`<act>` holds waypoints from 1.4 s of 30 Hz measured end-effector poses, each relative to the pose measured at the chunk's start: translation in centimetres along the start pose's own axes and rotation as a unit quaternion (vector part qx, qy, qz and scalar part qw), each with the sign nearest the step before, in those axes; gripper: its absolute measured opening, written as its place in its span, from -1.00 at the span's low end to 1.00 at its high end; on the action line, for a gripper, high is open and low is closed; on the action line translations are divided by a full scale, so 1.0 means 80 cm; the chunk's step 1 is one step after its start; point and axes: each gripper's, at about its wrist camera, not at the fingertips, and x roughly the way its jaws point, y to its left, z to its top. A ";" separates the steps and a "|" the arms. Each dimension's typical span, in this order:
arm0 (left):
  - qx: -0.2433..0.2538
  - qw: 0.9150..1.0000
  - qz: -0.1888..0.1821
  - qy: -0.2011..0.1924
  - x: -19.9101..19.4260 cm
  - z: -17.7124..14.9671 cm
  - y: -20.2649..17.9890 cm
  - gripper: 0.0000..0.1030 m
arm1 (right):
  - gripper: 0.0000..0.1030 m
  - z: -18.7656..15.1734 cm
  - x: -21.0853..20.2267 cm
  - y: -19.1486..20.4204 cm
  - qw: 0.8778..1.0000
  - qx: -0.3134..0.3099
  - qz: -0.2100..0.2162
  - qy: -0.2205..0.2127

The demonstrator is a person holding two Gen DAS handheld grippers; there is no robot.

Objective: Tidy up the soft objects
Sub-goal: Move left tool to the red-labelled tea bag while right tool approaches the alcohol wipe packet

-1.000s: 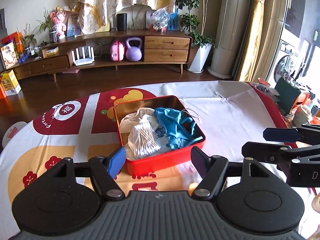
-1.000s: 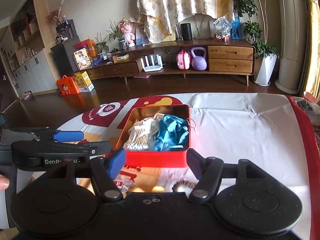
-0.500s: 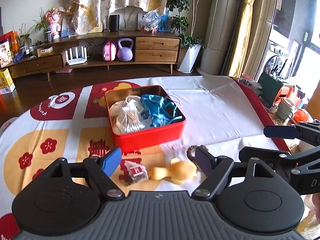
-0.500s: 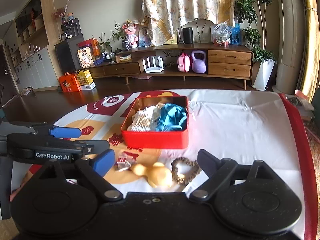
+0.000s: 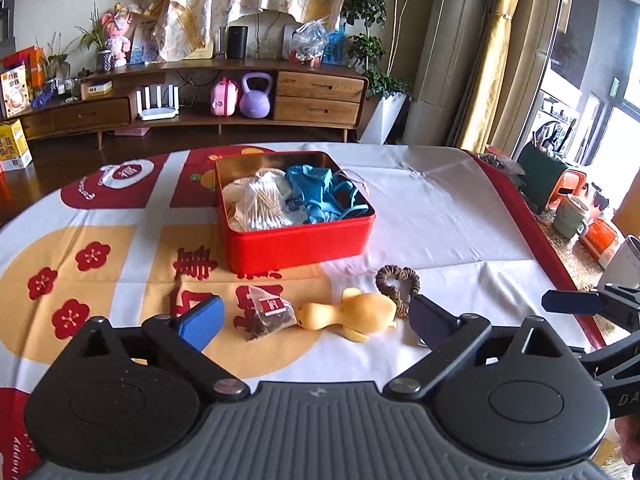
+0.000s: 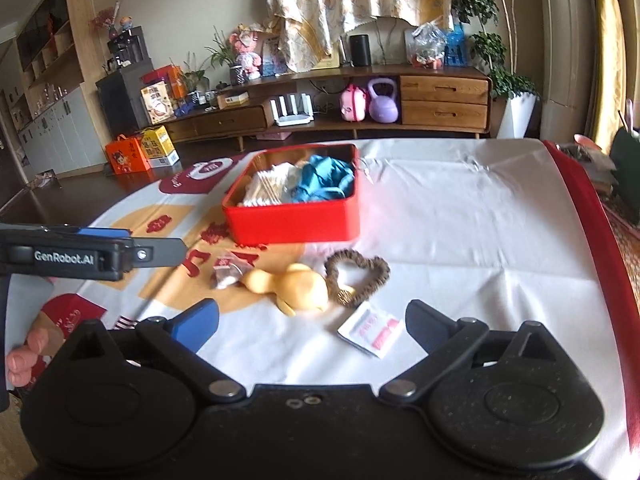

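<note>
While both tools are opening wide with nothing between them, the yellow duck toy lies crosswise just ahead of the left tool, nearer than the right tool

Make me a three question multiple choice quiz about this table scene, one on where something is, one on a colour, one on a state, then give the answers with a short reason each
1. Where does the yellow duck toy lie?
A. inside the tin
B. on the tablecloth, in front of the tin
C. on the floor

2. What colour are the outer walls of the tin?
A. red
B. green
C. black

3. How is the tin at this moment?
A. closed with a lid
B. open and empty
C. open, with things inside

Answers:
1. B: the toy rests on the tablecloth between a tea bag and a heart-shaped brown scrunchie, nearer the cameras than the tin.
2. A: its sides are plainly red in both views.
3. C: no lid is on it, and a bag of cotton swabs and blue gloves lie inside.
</note>
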 end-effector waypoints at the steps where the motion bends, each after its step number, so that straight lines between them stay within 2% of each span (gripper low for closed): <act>1: -0.002 1.000 0.001 0.002 0.003 -0.002 0.001 0.95 | 0.94 -0.004 0.003 -0.002 1.000 0.000 -0.002 0.002; 4: -0.007 1.000 0.009 0.004 0.012 -0.010 0.004 0.98 | 0.94 -0.013 0.015 -0.007 1.000 -0.001 -0.006 0.014; 15: -0.041 0.997 0.051 0.052 0.074 -0.025 0.039 0.98 | 0.87 -0.031 0.071 -0.027 0.998 -0.010 -0.015 0.060; 24: -0.028 0.996 0.070 0.048 0.117 -0.020 0.044 0.98 | 0.72 -0.034 0.112 -0.038 0.996 -0.018 -0.019 0.085; 30: -0.040 0.994 0.083 0.056 0.143 -0.015 0.050 0.97 | 0.54 -0.032 0.129 -0.042 0.995 -0.020 -0.023 0.090; 39: -0.064 0.993 0.080 0.065 0.163 -0.016 0.060 0.94 | 0.44 -0.033 0.137 -0.035 0.995 -0.038 -0.040 0.079; 42: -0.070 0.993 0.073 0.063 0.163 -0.016 0.062 0.81 | 0.36 -0.036 0.136 -0.031 0.995 -0.052 -0.052 0.075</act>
